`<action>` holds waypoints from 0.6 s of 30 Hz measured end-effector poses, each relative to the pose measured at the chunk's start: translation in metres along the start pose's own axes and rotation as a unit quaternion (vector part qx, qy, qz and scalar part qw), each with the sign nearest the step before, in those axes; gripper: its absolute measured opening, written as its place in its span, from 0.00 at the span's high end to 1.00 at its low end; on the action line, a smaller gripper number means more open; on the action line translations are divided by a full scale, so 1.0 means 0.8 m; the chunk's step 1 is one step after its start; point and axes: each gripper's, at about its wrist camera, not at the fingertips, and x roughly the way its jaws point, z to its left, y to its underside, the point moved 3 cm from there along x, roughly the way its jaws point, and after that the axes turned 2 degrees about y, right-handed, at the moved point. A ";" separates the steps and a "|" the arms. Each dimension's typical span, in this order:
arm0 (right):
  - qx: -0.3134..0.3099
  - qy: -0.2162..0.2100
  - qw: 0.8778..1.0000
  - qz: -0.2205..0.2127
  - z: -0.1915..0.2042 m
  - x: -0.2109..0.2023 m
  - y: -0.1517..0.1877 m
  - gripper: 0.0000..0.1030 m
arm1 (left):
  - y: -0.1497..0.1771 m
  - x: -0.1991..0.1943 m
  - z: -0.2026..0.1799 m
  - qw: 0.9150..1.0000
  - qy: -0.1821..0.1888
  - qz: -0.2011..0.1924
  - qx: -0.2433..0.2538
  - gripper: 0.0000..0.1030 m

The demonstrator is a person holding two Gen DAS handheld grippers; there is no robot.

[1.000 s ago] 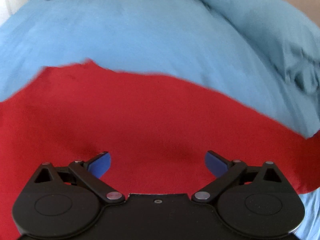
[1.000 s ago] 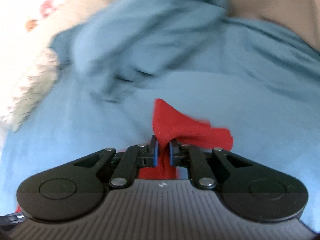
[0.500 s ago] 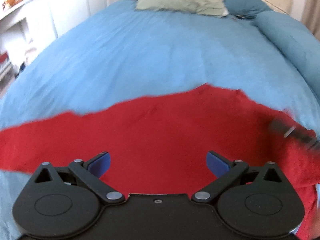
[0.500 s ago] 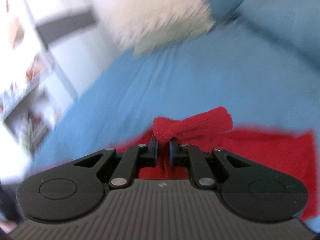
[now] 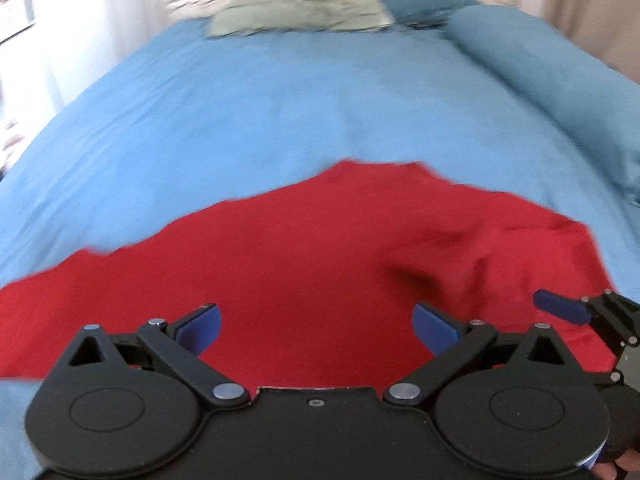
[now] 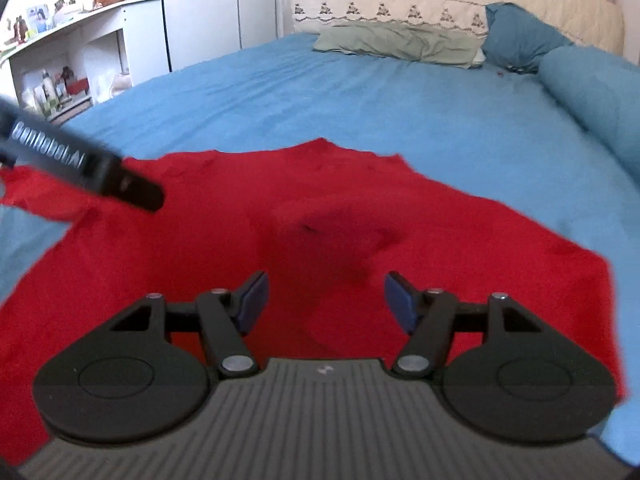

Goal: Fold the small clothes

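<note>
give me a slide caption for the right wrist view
Right gripper open above a red garment spread on the blue bedsheet.

Red garment (image 6: pixel 208 264): plain knit, spread mostly flat across lower half of frame on bed; raised rumpled fold near centre; far edge uneven.

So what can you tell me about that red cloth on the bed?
The red cloth is a soft, knit-looking garment, plain red all over, spread out on the blue bed cover. It lies mostly flat, with a rumpled bump in the middle and a wavy far edge. Both tongs, the left and the right, hang open above it, gripping nothing.
</note>
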 end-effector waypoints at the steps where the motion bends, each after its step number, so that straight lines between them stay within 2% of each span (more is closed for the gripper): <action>1: 0.001 0.006 1.000 0.003 -0.012 -0.004 0.002 0.22 | -0.004 0.002 -0.014 1.000 0.008 -0.002 0.011 0.00; 4: 0.009 0.024 1.000 0.010 -0.043 -0.020 0.015 0.22 | -0.019 0.024 -0.056 0.999 0.030 0.002 0.044 0.01; 6: 0.019 0.034 0.999 0.018 -0.060 -0.028 0.024 0.22 | -0.027 0.049 -0.079 0.998 0.041 0.009 0.053 0.05; 8: 0.027 0.039 0.999 0.024 -0.072 -0.035 0.034 0.22 | -0.030 0.073 -0.088 0.998 0.034 0.015 0.054 0.22; 9: 0.031 0.041 0.998 0.026 -0.077 -0.037 0.038 0.22 | -0.032 0.085 -0.090 0.998 0.035 0.020 0.055 0.26; 10: 0.033 0.042 0.998 0.027 -0.080 -0.040 0.042 0.22 | -0.031 0.093 -0.088 0.997 0.039 0.026 0.053 0.39; 11: 0.035 0.042 0.998 0.030 -0.082 -0.041 0.047 0.22 | -0.032 0.103 -0.086 0.997 0.046 0.036 0.047 0.62; 13: 0.036 0.042 0.998 0.031 -0.085 -0.044 0.054 0.22 | -0.035 0.115 -0.078 0.997 0.059 0.048 0.027 0.77; 14: 0.037 0.042 0.998 0.031 -0.085 -0.045 0.055 0.22 | -0.038 0.111 -0.070 0.997 0.067 0.039 0.010 0.81; 16: 0.040 0.040 0.998 0.030 -0.084 -0.044 0.057 0.22 | -0.041 0.099 -0.056 0.996 0.083 0.016 -0.013 0.84; 18: 0.045 0.038 0.998 0.029 -0.083 -0.045 0.060 0.22 | -0.045 0.083 -0.044 0.997 0.074 -0.014 -0.020 0.85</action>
